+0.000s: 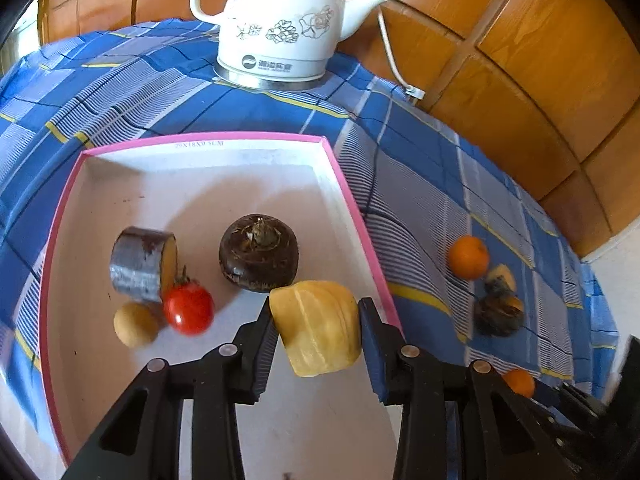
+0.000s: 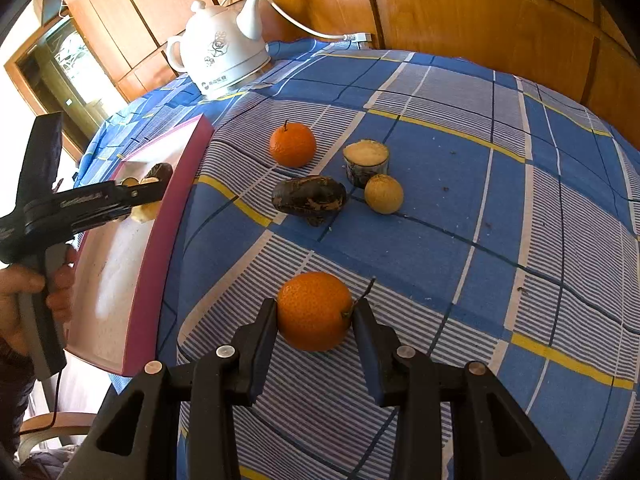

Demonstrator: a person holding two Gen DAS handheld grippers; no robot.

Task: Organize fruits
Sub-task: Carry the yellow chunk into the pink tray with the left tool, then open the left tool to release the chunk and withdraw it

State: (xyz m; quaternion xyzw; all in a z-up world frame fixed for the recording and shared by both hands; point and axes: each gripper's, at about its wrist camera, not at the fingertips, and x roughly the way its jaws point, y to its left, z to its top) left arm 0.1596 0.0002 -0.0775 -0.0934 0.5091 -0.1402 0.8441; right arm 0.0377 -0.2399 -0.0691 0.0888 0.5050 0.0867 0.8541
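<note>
The yellow fruit piece [image 1: 318, 328] is clenched between the jaws of the left gripper [image 1: 318, 334], above the pink box [image 1: 352, 204], near its right wall. Right of the box, on the blue cloth [image 2: 460, 240], the right gripper [image 2: 314, 320] grasps an orange [image 2: 314, 310]. Inside the box lie a tomato [image 1: 188, 308] and a dark round root [image 1: 258, 252].

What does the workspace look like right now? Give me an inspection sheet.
Surface: blue checked tablecloth.
Job's things: pink-rimmed box holds tomato and dark round root; loose orange and dark tuber on the cloth.
Clutter: white kettle.
Grippers: left gripper holds a yellow piece over the box; right gripper holds a stemmed orange.
Cables: kettle cord.
Surroundings: wood panelling.
</note>
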